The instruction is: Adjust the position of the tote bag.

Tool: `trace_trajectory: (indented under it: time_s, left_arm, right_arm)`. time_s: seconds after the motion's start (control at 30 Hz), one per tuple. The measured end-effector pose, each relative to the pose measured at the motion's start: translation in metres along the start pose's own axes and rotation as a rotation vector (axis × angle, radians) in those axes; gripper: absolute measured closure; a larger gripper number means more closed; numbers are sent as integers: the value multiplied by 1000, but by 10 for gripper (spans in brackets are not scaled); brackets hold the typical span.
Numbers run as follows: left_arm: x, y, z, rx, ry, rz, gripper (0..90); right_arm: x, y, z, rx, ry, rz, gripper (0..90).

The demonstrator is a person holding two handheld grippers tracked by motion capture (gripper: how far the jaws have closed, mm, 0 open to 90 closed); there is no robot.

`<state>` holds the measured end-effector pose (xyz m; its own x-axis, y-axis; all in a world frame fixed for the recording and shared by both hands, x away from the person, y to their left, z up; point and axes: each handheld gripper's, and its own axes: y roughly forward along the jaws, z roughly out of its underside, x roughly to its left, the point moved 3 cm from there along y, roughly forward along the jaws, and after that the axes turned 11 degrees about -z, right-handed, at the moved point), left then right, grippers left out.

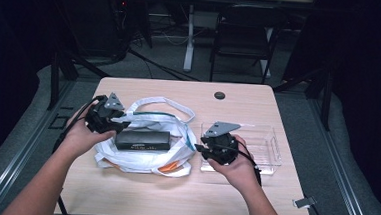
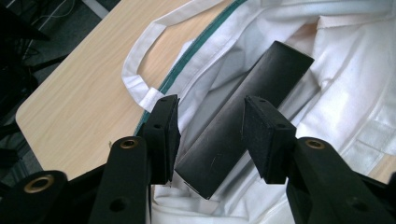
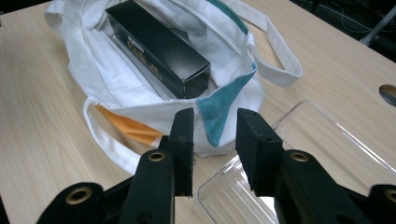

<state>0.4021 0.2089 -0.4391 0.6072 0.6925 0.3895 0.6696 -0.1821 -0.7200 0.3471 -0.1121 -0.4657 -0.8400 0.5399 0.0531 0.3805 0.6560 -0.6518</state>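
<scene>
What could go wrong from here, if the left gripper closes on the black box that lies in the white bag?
1. The left gripper stands open around one end of the black box, so gripped at that end, the long box may tilt or slip.
2. The white bag is loose cloth and lies close against the left jaw. A fold may get pinched with the box.
3. The right gripper is open just short of the bag's rim, beside the clear tray. It may knock the tray.

Bright tabletop (image 1: 138, 194), dark surroundings; soft, slightly blurred pictures.
</scene>
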Motion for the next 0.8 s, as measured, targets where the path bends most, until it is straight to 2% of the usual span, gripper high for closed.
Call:
trace_trajectory:
  time_s: [0.13, 0.17, 0.23, 0.33, 0.43, 0.6, 0.67, 0.73, 0.8]
  left_arm:
    - [0, 6, 2, 15, 37, 14, 527]
    - [1, 9, 3, 13, 64, 18, 518]
    - [2, 16, 4, 37, 88, 29, 498]
    - [2, 24, 6, 74, 158, 23, 465]
    - [3, 33, 9, 88, 231, 24, 429]
    - [2, 44, 14, 138, 274, 40, 427]
    - [1, 47, 15, 165, 272, 57, 425]
    - [0, 51, 16, 166, 295, 58, 402]
    - [-1, 55, 16, 178, 299, 82, 393]
  right_arm:
    - [1, 0, 2, 6, -1, 8, 646]
    - [1, 0, 3, 4, 0, 11, 636]
    - [1, 0, 5, 1, 2, 14, 606]
    - [-1, -1, 6, -9, 4, 18, 584]
    - [-2, -3, 7, -16, 1, 23, 572]
    - [-5, -5, 10, -27, -1, 38, 550]
    - [-5, -6, 12, -32, 2, 47, 542]
    - [-6, -7, 12, -37, 0, 50, 534]
    - [-6, -7, 13, -39, -2, 53, 528]
